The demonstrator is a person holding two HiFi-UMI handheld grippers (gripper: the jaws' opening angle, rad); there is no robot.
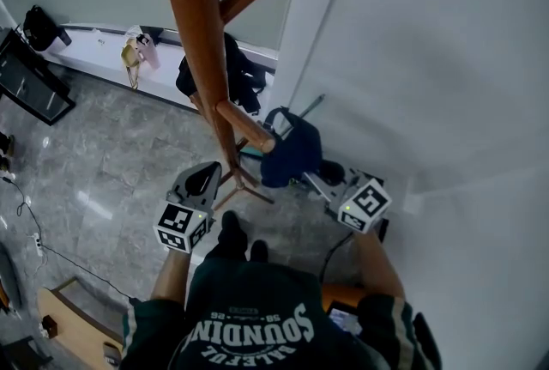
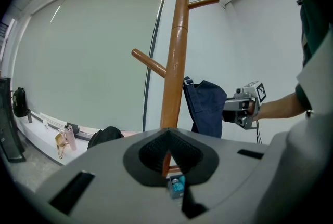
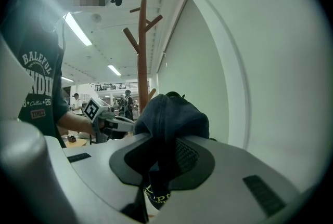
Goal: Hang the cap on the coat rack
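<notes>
The right gripper [image 1: 314,179] is clenched on the navy cap [image 1: 292,155]. In the right gripper view the dark fabric is pinched between the jaws, and the crown bulges up at 12 o'clock from them. In the head view the cap hangs at 4 o'clock from the tip of the lower peg [image 1: 246,127] of the wooden coat rack [image 1: 196,33]. It is close against that tip, though contact cannot be confirmed. In the left gripper view the cap [image 2: 207,106] sits just at 3 o'clock of the pole.

The left gripper [image 1: 206,180] is at 9 o'clock from the cap, near the rack's base. Its jaws are closed with nothing between them. A black bag [image 1: 243,72] lies by the window ledge, at 12 o'clock from the cap.
</notes>
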